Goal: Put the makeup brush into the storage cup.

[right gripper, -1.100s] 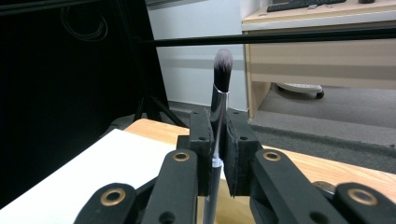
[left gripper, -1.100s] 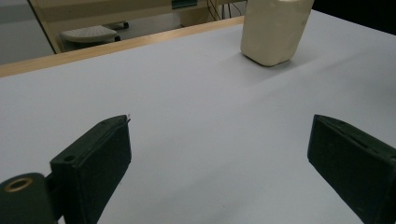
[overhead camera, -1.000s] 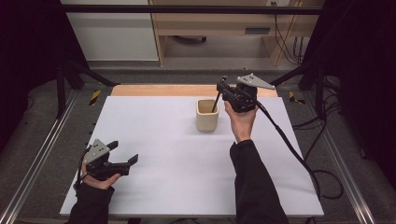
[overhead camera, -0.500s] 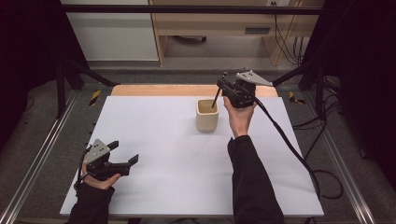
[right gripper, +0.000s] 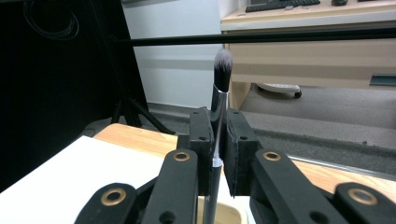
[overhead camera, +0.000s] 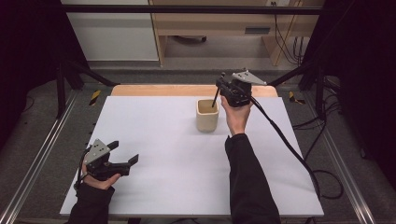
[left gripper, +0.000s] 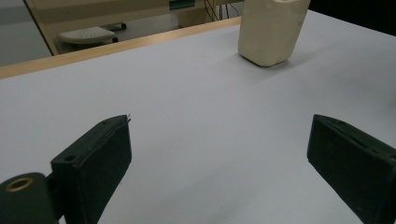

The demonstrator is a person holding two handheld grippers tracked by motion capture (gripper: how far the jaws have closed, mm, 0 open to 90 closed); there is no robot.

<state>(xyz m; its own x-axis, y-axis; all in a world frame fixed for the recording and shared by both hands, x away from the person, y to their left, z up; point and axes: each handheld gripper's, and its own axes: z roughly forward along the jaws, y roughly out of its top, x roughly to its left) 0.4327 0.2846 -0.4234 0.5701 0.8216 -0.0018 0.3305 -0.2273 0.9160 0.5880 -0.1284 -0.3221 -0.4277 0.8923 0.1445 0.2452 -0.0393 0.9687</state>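
Note:
A cream cup [overhead camera: 207, 115] stands on the white table [overhead camera: 163, 140], a little right of the middle and towards the far side. Just above its right rim, my right gripper [overhead camera: 223, 87] is shut on a thin makeup brush [overhead camera: 215, 99]. The handle slants down to the cup's mouth. In the right gripper view the brush [right gripper: 222, 70] stands upright between the closed pads [right gripper: 203, 135], dark bristles on top, over the cup's rim [right gripper: 231, 215]. My left gripper [overhead camera: 123, 151] rests at the near left, open and holding nothing. Its view shows the jaws wide apart, with the cup [left gripper: 271, 30] far ahead.
A wooden strip [overhead camera: 187, 90] runs along the table's far edge. Metal rails [overhead camera: 44, 154] flank the table, and a black cable [overhead camera: 289, 149] trails from the right gripper across the right side. Desks and floor lie beyond.
The right hand with the brush has shifted slightly up and away over the cup. The left hand has not moved.

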